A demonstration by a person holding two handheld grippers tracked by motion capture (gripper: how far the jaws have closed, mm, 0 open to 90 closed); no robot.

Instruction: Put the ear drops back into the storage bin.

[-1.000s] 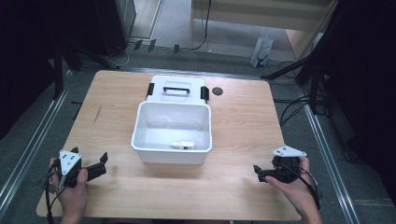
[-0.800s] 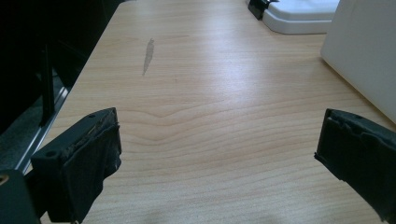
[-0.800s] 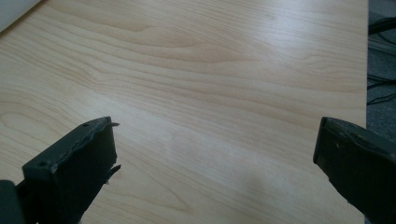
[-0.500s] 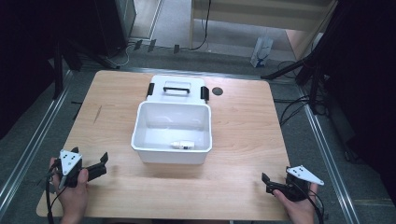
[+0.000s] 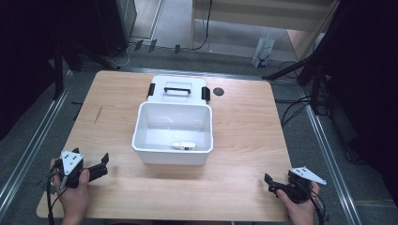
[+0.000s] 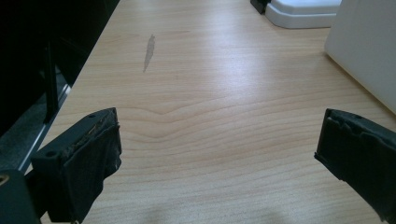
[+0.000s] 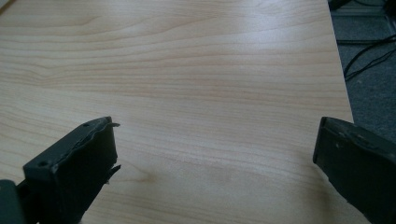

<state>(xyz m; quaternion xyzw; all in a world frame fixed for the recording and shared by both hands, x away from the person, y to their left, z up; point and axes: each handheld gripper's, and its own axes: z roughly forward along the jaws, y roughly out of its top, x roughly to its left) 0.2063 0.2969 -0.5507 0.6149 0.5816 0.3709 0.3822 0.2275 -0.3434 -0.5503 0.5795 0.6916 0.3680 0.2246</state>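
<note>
We hold the left gripper (image 5: pixel 102 165) low at the near left corner of the table (image 5: pixel 244 126), its jaws spread wide with nothing between them; in the left gripper view those jaws frame bare wood, with the white wall of the box (image 6: pixel 362 56) rising at the right edge and the lid (image 6: pixel 303 9) lying flat beyond it. Our right gripper (image 5: pixel 272 183) sits at the near right corner, close to the table's edge, its jaws likewise wide apart and empty, and in the right gripper view they stand over plain wood grain with the grey floor (image 7: pixel 369 51) showing past the table's side. The box (image 5: pixel 173 133) stands open in the middle of the table, well apart from both grippers, and a small white bottle (image 5: pixel 183 146) lies on its side on the box floor near the front wall. The lid (image 5: pixel 178 88), with its handle and two black latches, rests just behind the box, touching its back edge. A small dark disc (image 5: pixel 218 91) lies beside the lid on the right.
</note>
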